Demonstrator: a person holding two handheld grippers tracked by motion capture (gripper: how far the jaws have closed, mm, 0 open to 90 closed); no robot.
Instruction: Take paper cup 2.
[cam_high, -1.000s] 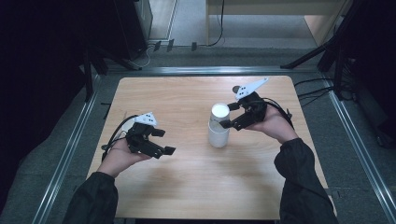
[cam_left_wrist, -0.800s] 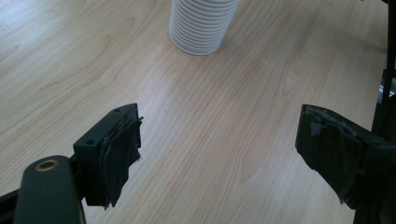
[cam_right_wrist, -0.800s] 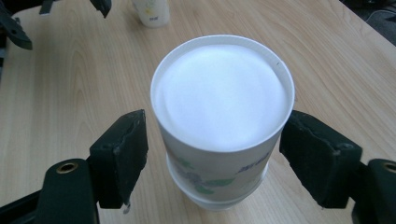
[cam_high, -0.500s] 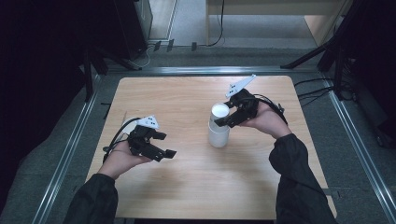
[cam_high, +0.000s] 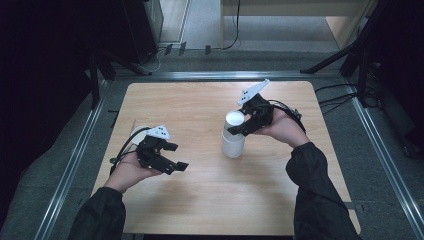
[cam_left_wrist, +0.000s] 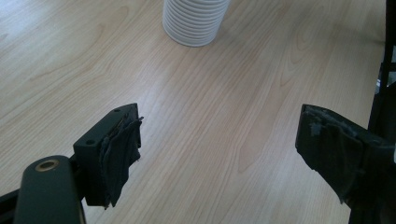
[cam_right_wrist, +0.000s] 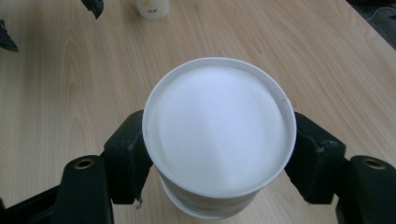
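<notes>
A stack of white ribbed cups (cam_high: 233, 145) stands upside down near the middle of the wooden table (cam_high: 200, 105); its lower part is seen from the left gripper view (cam_left_wrist: 191, 23). My right gripper (cam_high: 239, 126) reaches in from the right at the stack's top. In the right gripper view its jaws press on both sides of the top cup (cam_right_wrist: 219, 126), whose flat white base faces the camera. My left gripper (cam_high: 176, 166) hovers over the table to the left of the stack, open, with nothing between its fingers (cam_left_wrist: 119, 149).
A small white container (cam_right_wrist: 152, 8) stands on the table's left side, just behind the left hand (cam_high: 141, 130). Bare wood lies between the left gripper and the stack. Metal rails and cables border the table.
My right gripper has moved left and settled around the top of the cup stack. The left gripper has shifted slightly and stays open.
</notes>
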